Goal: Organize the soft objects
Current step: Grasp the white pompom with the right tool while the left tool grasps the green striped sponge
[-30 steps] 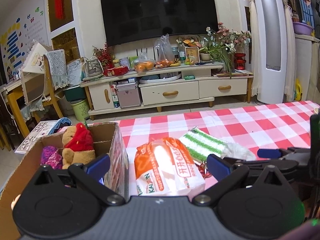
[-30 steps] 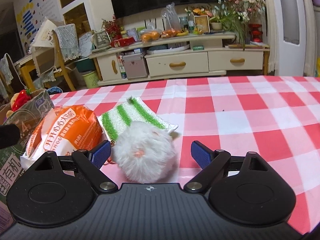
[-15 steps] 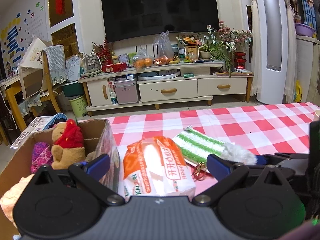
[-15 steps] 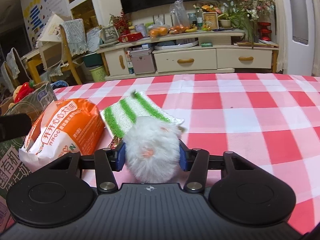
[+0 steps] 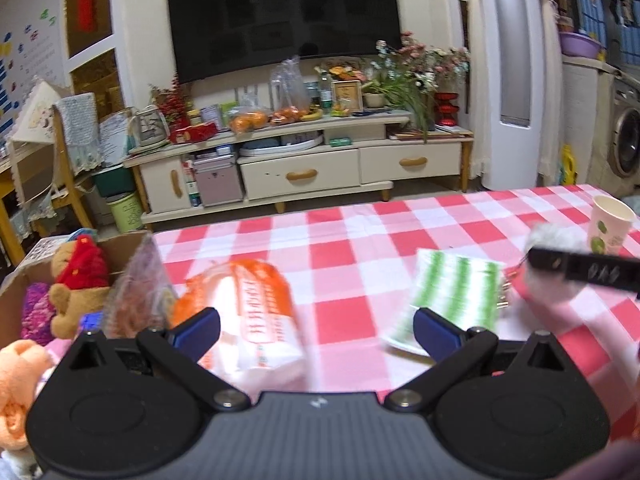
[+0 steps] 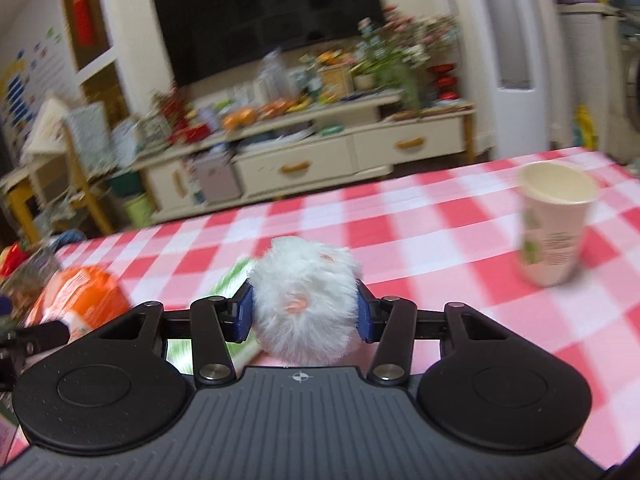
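Observation:
My right gripper (image 6: 305,312) is shut on a white fluffy ball toy (image 6: 306,300) and holds it above the checked tablecloth; the ball also shows at the right of the left wrist view (image 5: 554,264). My left gripper (image 5: 316,330) is open and empty, low over the table between an orange-and-white soft pack (image 5: 256,312) and a green-striped white cloth (image 5: 456,292). A cardboard box (image 5: 120,244) at the left holds a brown bear with a red hat (image 5: 78,280), a purple toy (image 5: 36,312) and a peach plush (image 5: 16,384).
A paper cup (image 6: 554,226) stands on the red-and-white checked table (image 6: 420,236) at the right; it also shows in the left wrist view (image 5: 610,226). The orange pack (image 6: 80,296) lies at the left. A TV cabinet (image 5: 304,160) stands beyond the table's far edge.
My right gripper closed on the white fluffy ball and lifted it up and to the right off the table. My left gripper shifted right, still open.

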`<state>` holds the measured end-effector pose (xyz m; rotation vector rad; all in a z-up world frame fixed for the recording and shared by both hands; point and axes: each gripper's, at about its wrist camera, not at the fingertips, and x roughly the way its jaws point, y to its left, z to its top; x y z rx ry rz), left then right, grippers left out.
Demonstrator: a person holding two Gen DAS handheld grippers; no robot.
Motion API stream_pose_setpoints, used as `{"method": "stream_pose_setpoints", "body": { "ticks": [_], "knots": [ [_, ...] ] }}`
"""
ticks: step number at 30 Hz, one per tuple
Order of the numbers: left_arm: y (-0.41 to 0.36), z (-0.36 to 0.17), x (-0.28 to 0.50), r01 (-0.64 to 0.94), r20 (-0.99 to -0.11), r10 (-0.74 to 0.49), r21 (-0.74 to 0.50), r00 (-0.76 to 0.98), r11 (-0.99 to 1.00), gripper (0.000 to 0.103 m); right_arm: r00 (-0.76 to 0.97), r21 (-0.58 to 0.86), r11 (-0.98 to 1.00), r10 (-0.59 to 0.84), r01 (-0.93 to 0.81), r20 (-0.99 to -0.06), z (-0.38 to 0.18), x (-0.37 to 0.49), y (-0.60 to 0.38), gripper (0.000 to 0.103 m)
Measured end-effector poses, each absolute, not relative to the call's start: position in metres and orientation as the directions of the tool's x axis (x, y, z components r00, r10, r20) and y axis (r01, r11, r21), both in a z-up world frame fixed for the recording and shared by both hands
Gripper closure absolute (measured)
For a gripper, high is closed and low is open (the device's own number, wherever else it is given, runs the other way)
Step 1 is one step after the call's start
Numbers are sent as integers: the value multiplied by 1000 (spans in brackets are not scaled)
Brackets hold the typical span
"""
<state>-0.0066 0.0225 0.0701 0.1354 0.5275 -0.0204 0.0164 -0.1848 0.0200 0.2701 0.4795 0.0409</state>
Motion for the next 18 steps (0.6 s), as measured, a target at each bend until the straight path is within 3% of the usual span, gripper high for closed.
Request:
{"method": "stream_pose_setpoints", "body": {
  "ticks": [6,13,18],
  "knots": [
    [-7,60,-9,155,-516,-62,141,854,978,1,898,309,949,74,70,-433,22,-1,-228,43],
    [-63,48,-17,319,-528,-193,159,827,934,1,874,409,910,147,64,-463,12,2,-260,43],
    [-98,43,-7,343,-521,-219,153,825,927,1,866,453,888,165,78,-473,9,-1,-264,43]
  ]
}}
